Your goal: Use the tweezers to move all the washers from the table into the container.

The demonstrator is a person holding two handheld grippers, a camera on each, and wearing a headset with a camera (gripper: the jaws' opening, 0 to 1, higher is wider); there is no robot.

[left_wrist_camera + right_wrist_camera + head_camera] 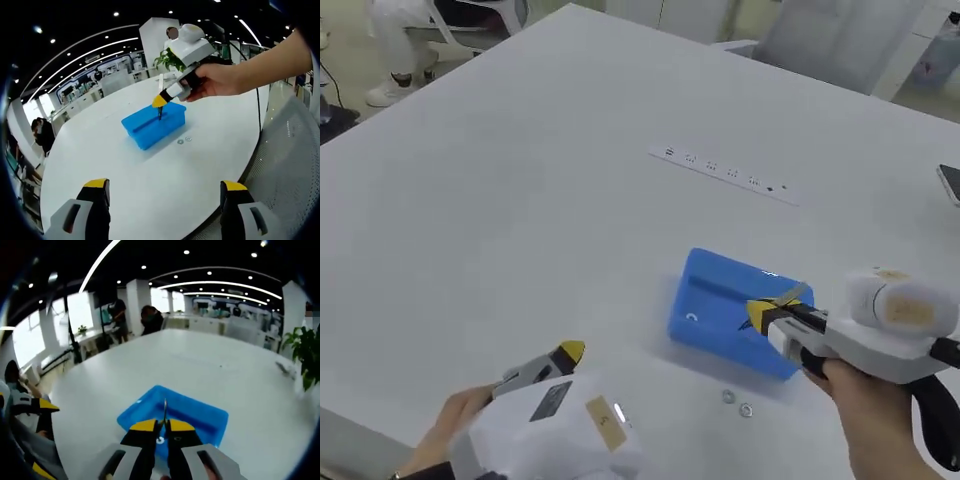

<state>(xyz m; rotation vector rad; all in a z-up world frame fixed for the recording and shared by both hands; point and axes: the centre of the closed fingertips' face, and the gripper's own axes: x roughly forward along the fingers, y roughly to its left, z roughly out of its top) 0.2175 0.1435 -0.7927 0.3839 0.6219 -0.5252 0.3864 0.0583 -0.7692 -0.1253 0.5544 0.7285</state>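
A blue container (720, 300) sits on the white table (520, 220), with one washer (692, 319) lying inside it. Two more washers (728, 397) (747, 410) lie on the table just in front of it, also seen as washers (180, 141) in the left gripper view. My right gripper (760, 316) is shut on thin metal tweezers (790, 297); the tweezers (164, 412) hang over the container (200, 415), tips pointing into it. My left gripper (164, 200) hovers open and empty at the near left of the table, apart from the container (150, 127).
A white power strip (725, 172) lies flat beyond the container. A dark phone (950, 185) is at the right table edge. Chairs stand beyond the far edge, and people are in the background of the office.
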